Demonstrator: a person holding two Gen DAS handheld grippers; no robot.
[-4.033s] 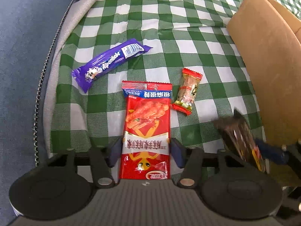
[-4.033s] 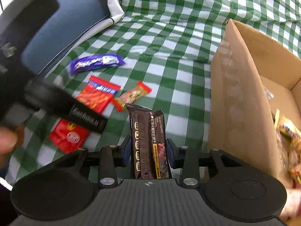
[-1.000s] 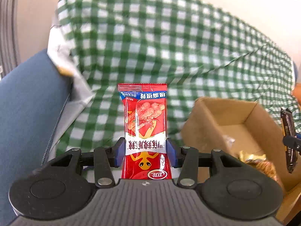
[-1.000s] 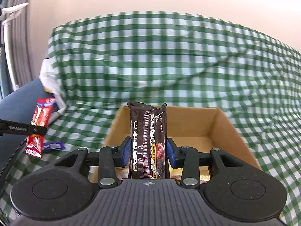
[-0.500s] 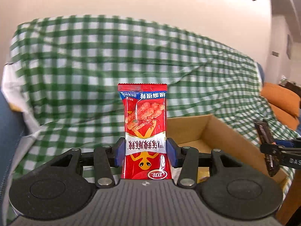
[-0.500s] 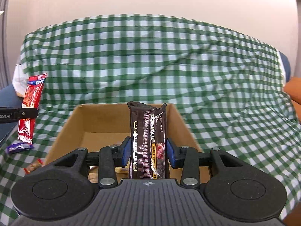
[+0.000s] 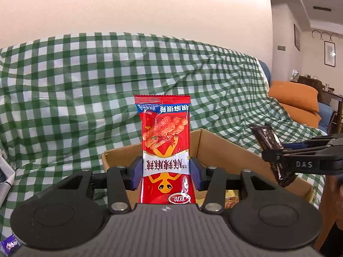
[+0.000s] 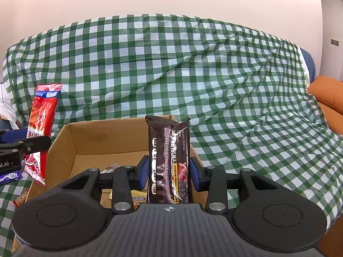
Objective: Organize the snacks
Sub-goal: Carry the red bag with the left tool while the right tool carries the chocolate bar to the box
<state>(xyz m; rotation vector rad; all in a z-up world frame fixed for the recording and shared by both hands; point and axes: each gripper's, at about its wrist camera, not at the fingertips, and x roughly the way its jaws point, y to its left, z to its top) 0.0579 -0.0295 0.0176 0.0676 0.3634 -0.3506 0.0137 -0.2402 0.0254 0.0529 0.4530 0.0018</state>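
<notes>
Cardboard forms the one open box point(image 8: 62, 141) that both views centre on; it sits on a green-and-white checked cloth point(image 8: 193, 64) draped over a sofa. Two hand-held grippers are up at the box. The left hand-held gripper point(image 7: 166, 171) pinches one red snack packet point(image 7: 165, 150) upright between its blue pads, with the near corner of the box just behind the packet. The right hand-held gripper point(image 8: 169, 172) pinches one dark brown chocolate bar point(image 8: 169, 160), also upright, in front of the box's open top. In the left view this second gripper point(image 7: 276, 160) reaches in at the right of the box with the bar point(image 7: 268, 141) tilted in its grip; in the right view the other gripper point(image 8: 32, 145) holds the red packet point(image 8: 41, 128) just left of the box's left wall.

Inside the box lie several wrapped snacks point(image 8: 109, 169), mostly hidden behind the gripper bodies, so their number cannot be told. Left of the box, on the cloth, lie one purple-wrapped bar point(image 8: 9, 176) and one small red-ended sweet point(image 8: 20, 199), both partly cut off. An orange cushion point(image 7: 293, 102) rests well to the right of the box, at the sofa's far end.
</notes>
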